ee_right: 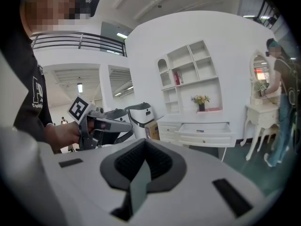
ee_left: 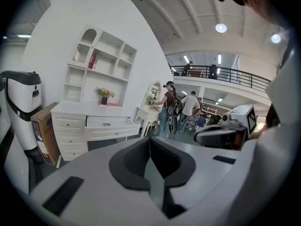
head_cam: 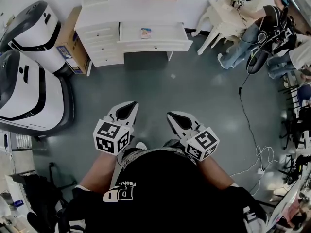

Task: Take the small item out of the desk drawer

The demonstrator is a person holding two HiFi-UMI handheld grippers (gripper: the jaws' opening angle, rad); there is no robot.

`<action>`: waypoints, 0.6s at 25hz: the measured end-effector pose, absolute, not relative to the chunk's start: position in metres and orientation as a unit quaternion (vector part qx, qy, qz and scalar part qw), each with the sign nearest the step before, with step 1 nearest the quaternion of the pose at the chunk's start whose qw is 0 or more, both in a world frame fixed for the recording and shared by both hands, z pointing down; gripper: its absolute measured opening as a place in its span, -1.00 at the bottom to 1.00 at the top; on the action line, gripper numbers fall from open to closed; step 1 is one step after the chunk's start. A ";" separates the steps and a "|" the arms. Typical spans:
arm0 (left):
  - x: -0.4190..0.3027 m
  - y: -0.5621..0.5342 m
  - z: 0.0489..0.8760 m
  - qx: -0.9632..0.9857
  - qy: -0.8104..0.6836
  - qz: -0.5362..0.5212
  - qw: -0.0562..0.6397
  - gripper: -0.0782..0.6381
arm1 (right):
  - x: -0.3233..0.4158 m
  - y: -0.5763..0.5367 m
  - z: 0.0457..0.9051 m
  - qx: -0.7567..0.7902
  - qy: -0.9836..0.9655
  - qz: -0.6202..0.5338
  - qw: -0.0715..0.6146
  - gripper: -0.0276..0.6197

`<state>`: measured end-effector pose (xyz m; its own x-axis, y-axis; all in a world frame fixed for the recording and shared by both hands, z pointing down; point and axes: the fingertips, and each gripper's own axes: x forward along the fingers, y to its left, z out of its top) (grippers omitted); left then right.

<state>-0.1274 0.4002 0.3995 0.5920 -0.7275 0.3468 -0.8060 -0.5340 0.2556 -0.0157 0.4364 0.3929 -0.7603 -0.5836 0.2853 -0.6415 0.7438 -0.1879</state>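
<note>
Carried side by side in front of the body, well apart from the desk (head_cam: 99, 19): left gripper (head_cam: 129, 104) and right gripper (head_cam: 172, 115), both pressed shut on nothing, probably because nothing is within reach yet. Lying inside the drawer (head_cam: 154, 45), already pulled out: the small item (head_cam: 146, 33), exposed from above for grasping.

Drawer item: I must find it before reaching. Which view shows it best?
The head view: it looks down into the open drawer, so the item lies plain. Both gripper views show only a far, tiny speck.
</note>
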 end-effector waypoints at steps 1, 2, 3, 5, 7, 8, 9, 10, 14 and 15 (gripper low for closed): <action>-0.131 0.402 0.401 0.869 -0.442 0.098 0.199 -0.74 | -0.019 0.438 0.392 0.329 -0.928 0.138 0.104 -0.89; -0.133 0.405 0.403 0.869 -0.442 0.097 0.201 -0.74 | -0.023 0.439 0.391 0.327 -0.929 0.137 0.104 -0.89; -0.134 0.407 0.404 0.868 -0.442 0.096 0.205 -0.74 | -0.027 0.440 0.391 0.326 -0.930 0.136 0.105 -0.89; -0.135 0.412 0.408 0.868 -0.438 0.096 0.211 -0.74 | -0.032 0.442 0.390 0.323 -0.931 0.134 0.106 -0.89; -0.134 0.417 0.409 0.870 -0.434 0.098 0.212 -0.74 | -0.033 0.443 0.391 0.321 -0.931 0.135 0.107 -0.89; -0.133 0.418 0.409 0.870 -0.433 0.099 0.212 -0.74 | -0.034 0.444 0.391 0.320 -0.931 0.136 0.108 -0.89; -0.133 0.419 0.410 0.870 -0.433 0.101 0.212 -0.74 | -0.034 0.445 0.391 0.319 -0.931 0.137 0.108 -0.89; -0.133 0.418 0.410 0.870 -0.433 0.101 0.212 -0.74 | -0.034 0.445 0.392 0.318 -0.932 0.138 0.108 -0.89; -0.135 0.412 0.415 0.867 -0.438 0.105 0.212 -0.74 | -0.032 0.442 0.396 0.314 -0.933 0.142 0.106 -0.89; -0.134 0.411 0.415 0.866 -0.440 0.106 0.211 -0.74 | -0.031 0.440 0.398 0.314 -0.933 0.143 0.104 -0.89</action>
